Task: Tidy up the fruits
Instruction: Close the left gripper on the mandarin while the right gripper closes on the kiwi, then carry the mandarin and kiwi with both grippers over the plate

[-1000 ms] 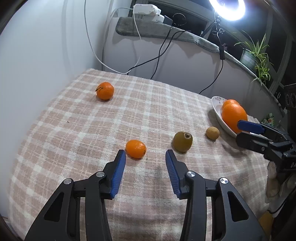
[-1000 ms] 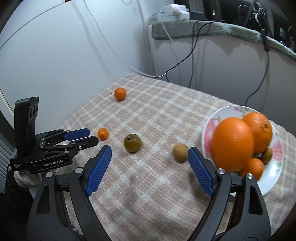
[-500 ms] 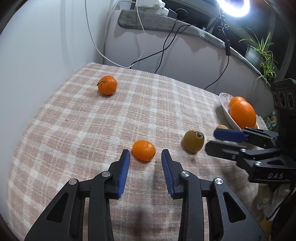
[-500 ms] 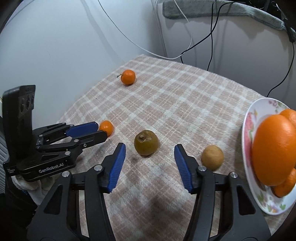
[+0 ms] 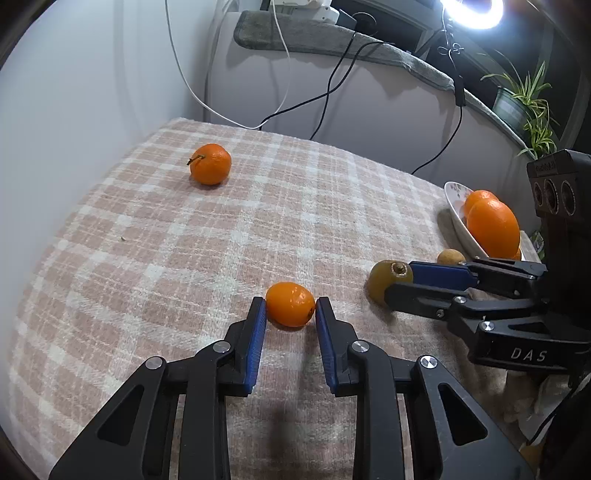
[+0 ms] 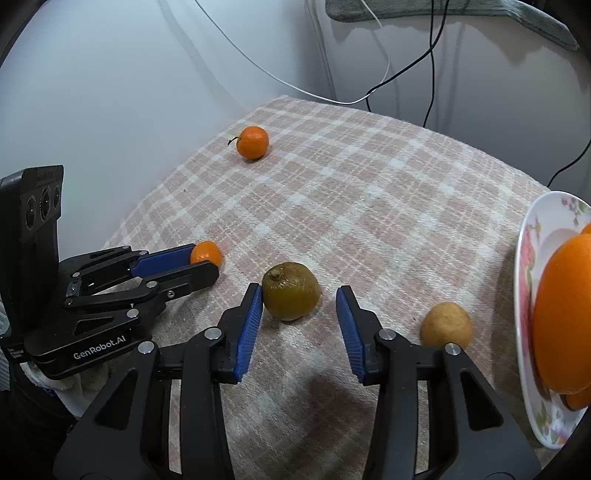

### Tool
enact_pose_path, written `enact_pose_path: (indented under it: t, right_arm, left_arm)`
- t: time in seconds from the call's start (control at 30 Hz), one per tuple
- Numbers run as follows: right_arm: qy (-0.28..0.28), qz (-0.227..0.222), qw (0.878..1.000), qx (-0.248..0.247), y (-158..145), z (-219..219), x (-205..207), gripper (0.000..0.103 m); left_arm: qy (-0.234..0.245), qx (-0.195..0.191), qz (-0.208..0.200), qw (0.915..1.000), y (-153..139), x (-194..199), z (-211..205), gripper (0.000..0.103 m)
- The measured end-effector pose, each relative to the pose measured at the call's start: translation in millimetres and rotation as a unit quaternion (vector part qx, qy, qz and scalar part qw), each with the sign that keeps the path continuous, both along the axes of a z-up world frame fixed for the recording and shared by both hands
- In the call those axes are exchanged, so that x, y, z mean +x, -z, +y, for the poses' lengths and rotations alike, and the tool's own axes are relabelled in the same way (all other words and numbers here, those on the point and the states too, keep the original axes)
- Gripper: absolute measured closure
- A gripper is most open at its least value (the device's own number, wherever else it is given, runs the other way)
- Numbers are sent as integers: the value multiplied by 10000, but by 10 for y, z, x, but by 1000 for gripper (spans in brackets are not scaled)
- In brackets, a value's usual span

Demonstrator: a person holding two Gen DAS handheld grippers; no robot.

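Observation:
A small orange (image 5: 290, 303) lies on the checked cloth, and my left gripper (image 5: 290, 307) is shut on it, both blue pads against its sides. In the right wrist view an olive-brown fruit (image 6: 291, 290) sits between the fingers of my right gripper (image 6: 298, 293), whose jaws are closing. The left pad touches the fruit; a gap shows at the right pad. A flowered plate (image 6: 528, 258) at the right holds a big orange (image 6: 561, 314) and smaller ones. A small tan fruit (image 6: 446, 325) lies beside the plate. A stemmed mandarin (image 5: 210, 163) rests far left.
The checked cloth (image 5: 295, 221) covers the table, which ends at a white wall on the left and back. Black and white cables (image 5: 332, 81) hang behind. A potted plant (image 5: 524, 99) and a ring light (image 5: 472, 11) stand at the back right.
My left jaws have narrowed onto the small orange. My right gripper has moved left and down from the plate to the olive-brown fruit, its jaws narrowing around it.

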State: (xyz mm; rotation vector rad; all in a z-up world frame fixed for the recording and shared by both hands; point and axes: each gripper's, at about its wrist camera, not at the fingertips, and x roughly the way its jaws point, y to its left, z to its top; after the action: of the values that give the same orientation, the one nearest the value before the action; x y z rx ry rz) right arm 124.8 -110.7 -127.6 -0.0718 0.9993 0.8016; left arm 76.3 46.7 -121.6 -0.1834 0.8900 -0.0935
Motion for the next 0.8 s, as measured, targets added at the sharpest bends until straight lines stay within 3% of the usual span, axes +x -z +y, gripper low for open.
enact_pose_path:
  t: [0.1,0.27,0.8]
  right_arm:
    - [-94,22,10000,2,8,53,-9,70]
    - [-85,-9,10000,5,4,65,-7,72]
    - [105,-179,9995,220,-186,-202,-156,73]
  left_arm:
    - [2,9,1,10000,7,13,-3,78]
    - [0,3,-33,10000,5,7,2,78]
    - [140,-182,-287,9993,-192,-99,-105,78]
